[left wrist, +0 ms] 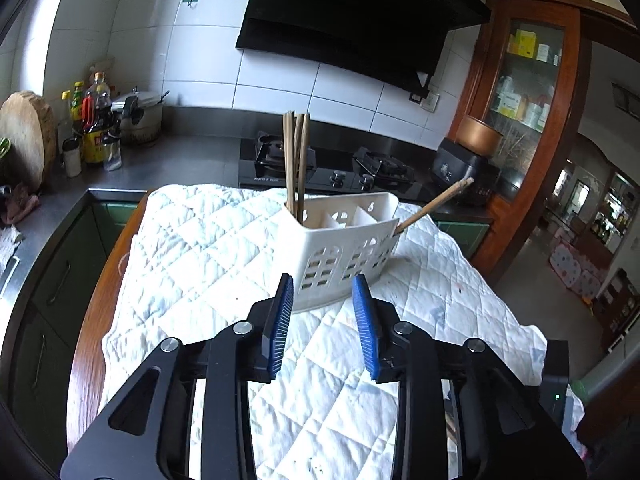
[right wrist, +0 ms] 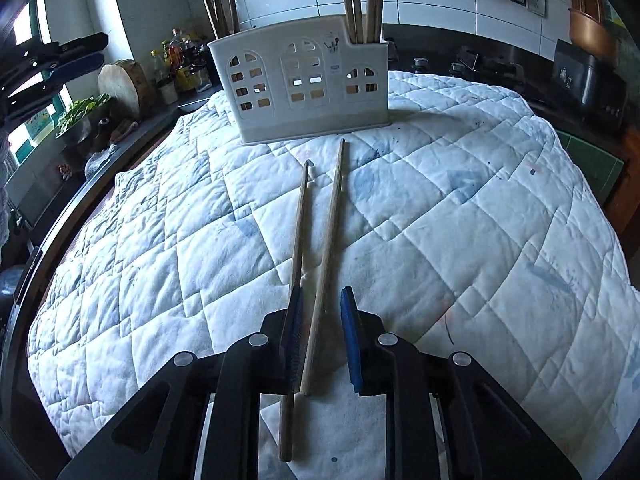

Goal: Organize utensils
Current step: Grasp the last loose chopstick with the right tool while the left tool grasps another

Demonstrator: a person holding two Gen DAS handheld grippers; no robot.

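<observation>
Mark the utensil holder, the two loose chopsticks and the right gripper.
utensil holder (right wrist: 300, 92): right wrist view, front wall.
loose chopsticks (right wrist: 330, 224): right wrist view, mid-shaft of the right one.
right gripper (right wrist: 320, 320): right wrist view, gap between fingertips.

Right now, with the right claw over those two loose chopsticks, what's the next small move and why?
Probably close the right claw on the chopstick lying between its open fingers. The other chopstick runs along the left finger's edge and may get caught too. Both still lie on the quilt, short of the white holder.

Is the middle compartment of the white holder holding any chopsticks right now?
No. In the right wrist view the white holder has chopsticks only in its two end compartments; nothing rises from the middle one.
</observation>
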